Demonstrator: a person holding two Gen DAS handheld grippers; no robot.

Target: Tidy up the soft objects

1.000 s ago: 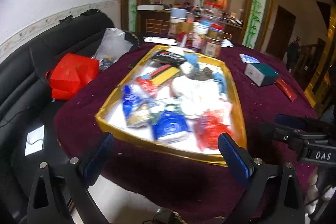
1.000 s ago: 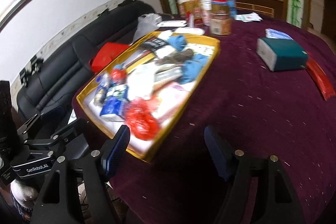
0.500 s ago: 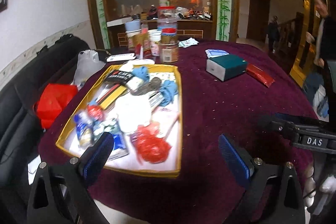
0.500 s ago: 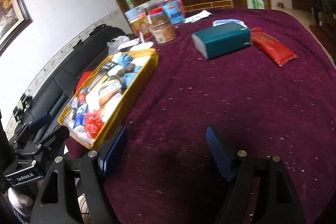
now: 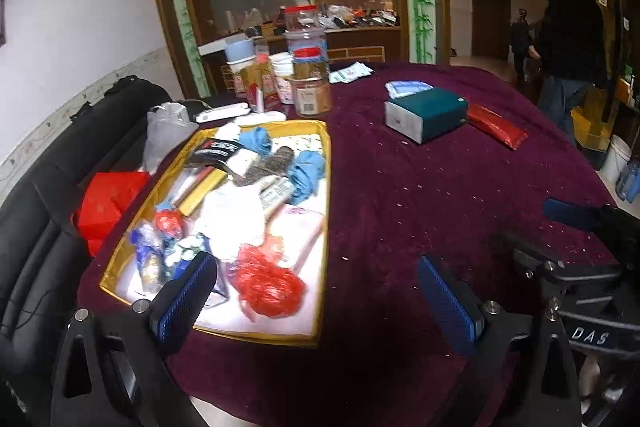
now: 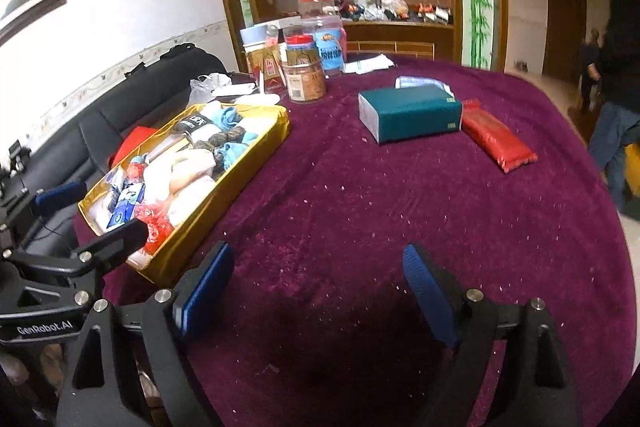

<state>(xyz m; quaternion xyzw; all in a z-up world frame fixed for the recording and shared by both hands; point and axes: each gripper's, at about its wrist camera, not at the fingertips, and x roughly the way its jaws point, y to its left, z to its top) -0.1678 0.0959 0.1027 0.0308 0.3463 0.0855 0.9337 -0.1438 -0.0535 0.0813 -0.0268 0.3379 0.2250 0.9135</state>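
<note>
**Soft things heaped in the gold tray, both grippers empty above the cloth**

The left gripper [image 5: 318, 291] hangs over the near edge of the table with its jaws wide apart and nothing between them; one blue pad stands in front of the near corner of the gold tray [image 5: 326, 211]. The right gripper [image 6: 316, 291] is also spread wide and holds nothing, above a bare part of the purple tablecloth [image 6: 380, 207].

The soft objects lie inside the tray in a loose heap: a crumpled red plastic bag [image 5: 268, 285] at the near end, blue cloths [image 5: 308, 171] and a dark patterned fabric [image 5: 276, 161] further back, white soft pieces [image 5: 232, 223] in the middle, and small packets [image 5: 150, 259] on the left side. Outside the tray, on the cloth, lie a teal box [image 6: 412, 113] and a red packet [image 6: 496, 141] just beside it.

As a judgement: the things are gathered in the tray but not sorted. This fits a tray waiting to be emptied and arranged, or one just filled. The pictures do not decide which.
</note>
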